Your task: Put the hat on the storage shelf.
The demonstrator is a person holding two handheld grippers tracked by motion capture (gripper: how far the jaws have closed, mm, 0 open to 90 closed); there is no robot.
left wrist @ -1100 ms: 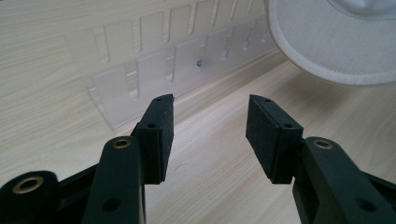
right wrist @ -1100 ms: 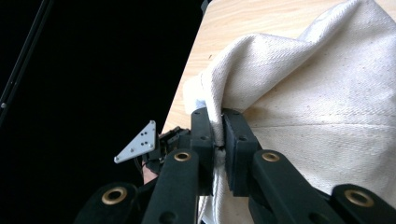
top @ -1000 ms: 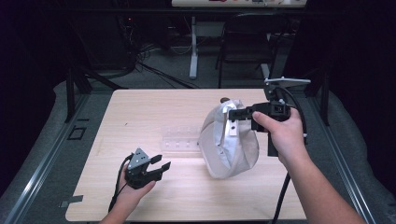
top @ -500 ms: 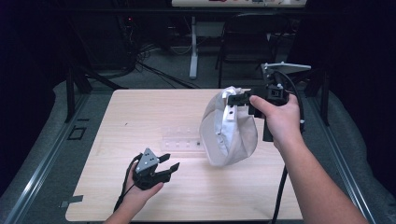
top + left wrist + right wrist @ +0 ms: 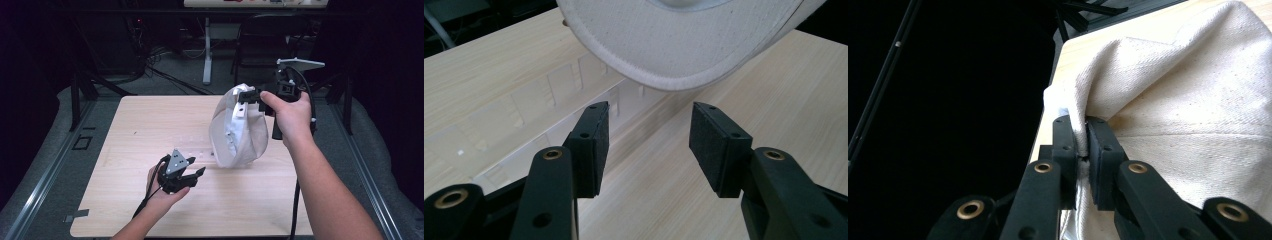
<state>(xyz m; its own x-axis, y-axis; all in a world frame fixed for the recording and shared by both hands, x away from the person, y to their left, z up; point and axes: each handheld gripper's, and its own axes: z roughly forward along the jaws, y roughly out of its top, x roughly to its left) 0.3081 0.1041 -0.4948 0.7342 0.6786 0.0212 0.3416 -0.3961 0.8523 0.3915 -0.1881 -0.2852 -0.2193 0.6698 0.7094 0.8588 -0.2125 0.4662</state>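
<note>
Item 1. Cream canvas cloth bag (image 5: 239,131), soft, stitched rim, white strap down one side. Location: lifted above the right half of the pale wooden tabletop (image 5: 125,130), hanging from one pinched fold at its top; in the high view I cannot tell whether its lower end is just clear of the wood or brushing it. In the left gripper view its rounded, seamed underside (image 5: 684,45) hangs over and just beyond my left jaws.

Item 2. My right claw (image 5: 1082,131). State: jaws pressed together on a thin fold of the bag, cloth bunched between the pads.

Item 3. My left claw (image 5: 649,130). State: jaws spread wide, nothing between them; resting low near the front of the tabletop, pointed toward the bag.

Item 4. Clear plastic divided tray (image 5: 559,100), lying flat on the tabletop beneath the bag, faint against the wood.

Risks, as I judge them:
- The hold is one narrow pinch of loose weave; the bag's own weight could drag the fold out, dropping it onto the tray.
- The hanging bag may swing, so my left claw could close on air or catch only the seam edge.
- Reaching low, my left jaws could knock the near-invisible tray.
</note>
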